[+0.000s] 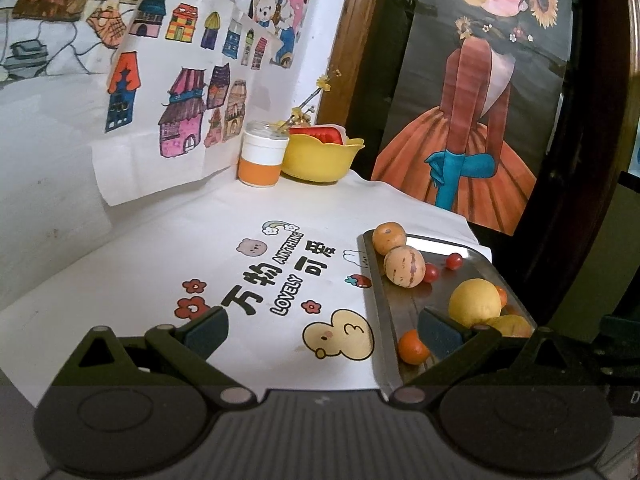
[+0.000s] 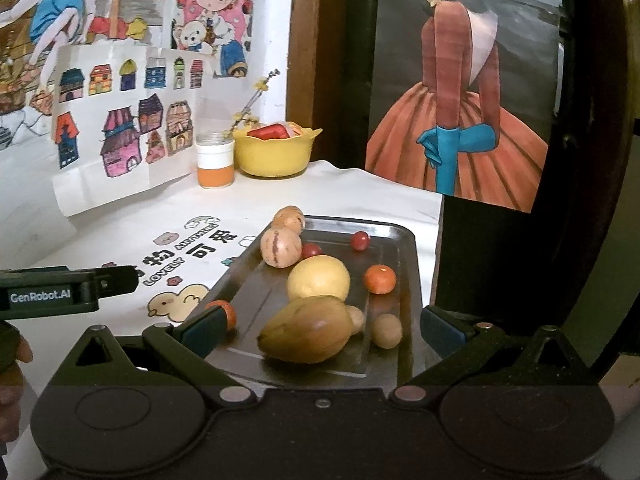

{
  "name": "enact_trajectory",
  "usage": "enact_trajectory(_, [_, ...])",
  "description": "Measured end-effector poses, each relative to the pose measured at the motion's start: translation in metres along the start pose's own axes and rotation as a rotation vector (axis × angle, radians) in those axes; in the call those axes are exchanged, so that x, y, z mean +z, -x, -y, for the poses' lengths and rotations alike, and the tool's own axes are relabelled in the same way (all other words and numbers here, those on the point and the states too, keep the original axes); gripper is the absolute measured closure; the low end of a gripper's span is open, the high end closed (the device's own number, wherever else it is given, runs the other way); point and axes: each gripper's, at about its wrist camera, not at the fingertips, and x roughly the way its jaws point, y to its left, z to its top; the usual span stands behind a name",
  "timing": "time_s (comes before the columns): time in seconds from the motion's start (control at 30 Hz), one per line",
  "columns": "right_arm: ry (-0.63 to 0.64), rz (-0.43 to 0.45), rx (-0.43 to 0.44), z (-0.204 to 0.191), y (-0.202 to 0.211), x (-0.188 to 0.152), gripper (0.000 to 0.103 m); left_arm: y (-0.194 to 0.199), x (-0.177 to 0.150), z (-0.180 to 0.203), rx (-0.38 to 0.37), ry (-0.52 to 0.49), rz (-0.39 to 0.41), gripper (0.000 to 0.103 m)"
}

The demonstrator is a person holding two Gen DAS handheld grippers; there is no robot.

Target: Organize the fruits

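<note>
Right gripper point(image 2: 322, 330) jaws wide, empty; mango point(image 2: 306, 330) dead centre between fingers, just ahead, lying on metal tray point(image 2: 404, 280). Lemon point(image 2: 319, 278) behind mango.
Left gripper point(image 1: 322, 330) jaws wide, empty; tray off toward right finger, tablecloth point(image 1: 140, 264) between fingers.
Right view only: mango, two small tan fruits point(image 2: 386, 331).
Left view: right finger partly hides orange point(image 1: 414, 347); mango not visible.
</note>
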Motion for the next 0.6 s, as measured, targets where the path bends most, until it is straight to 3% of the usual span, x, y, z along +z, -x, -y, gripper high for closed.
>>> enact_trajectory(0.6, [0.027,0.046,0.021,-0.031,0.023,-0.019,0.001,0.023,-0.014,-0.022,0.038,0.000,0.043,0.000])
